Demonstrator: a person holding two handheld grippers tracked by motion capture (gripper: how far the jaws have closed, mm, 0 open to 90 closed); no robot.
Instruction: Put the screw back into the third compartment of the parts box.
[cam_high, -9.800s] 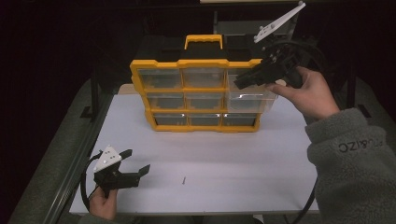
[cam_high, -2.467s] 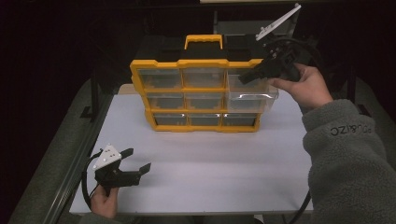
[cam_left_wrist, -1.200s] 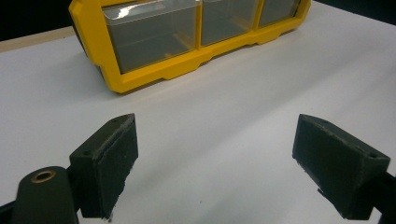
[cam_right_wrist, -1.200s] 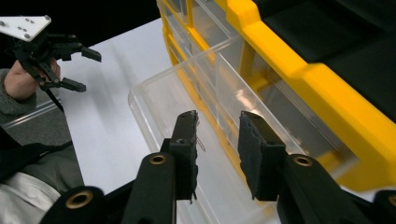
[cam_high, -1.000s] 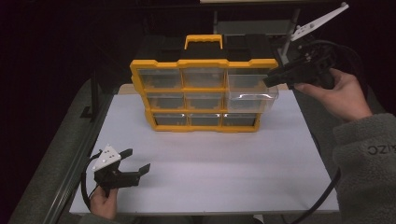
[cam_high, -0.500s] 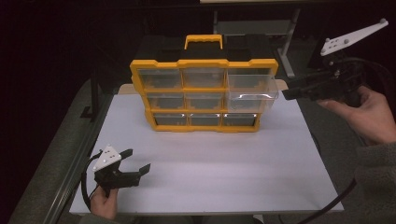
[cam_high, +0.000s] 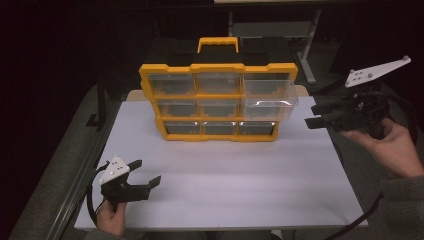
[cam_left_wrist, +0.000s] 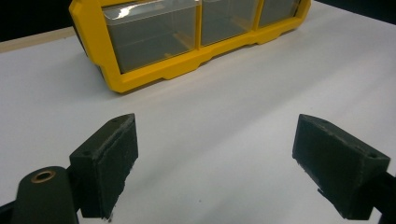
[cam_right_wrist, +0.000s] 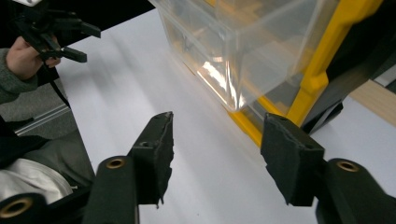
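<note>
The yellow organizer (cam_high: 218, 100) stands upright on the white table (cam_high: 235, 170), a little above the centre of the high view, and its clear drawer (cam_high: 269, 95) at the right end of the middle row sticks out toward the viewer, proud of the closed drawers around it. That drawer is the thing in hand. The right gripper (cam_high: 320, 114) hangs at the right of the frame, level with the drawer, well clear of it and touching nothing; its jaws are spread apart, empty, and point left at the drawer's right side. So the drawer lies left of and slightly above this gripper in the picture, and its long axis runs across the frame, along the organizer's face. In the right gripper view the drawer's clear corner (cam_right_wrist: 243, 51) sits in the upper middle, above and beyond the gap between the jaws.

The left gripper (cam_high: 142, 175) rests low in the lower left of the high view, released too, with bare table between its jaws in its own view (cam_left_wrist: 212, 154). It is far from the drawer, so the right hand (cam_high: 390, 150) is the nearer one, and I judge any next move on the drawer falls to it.
</note>
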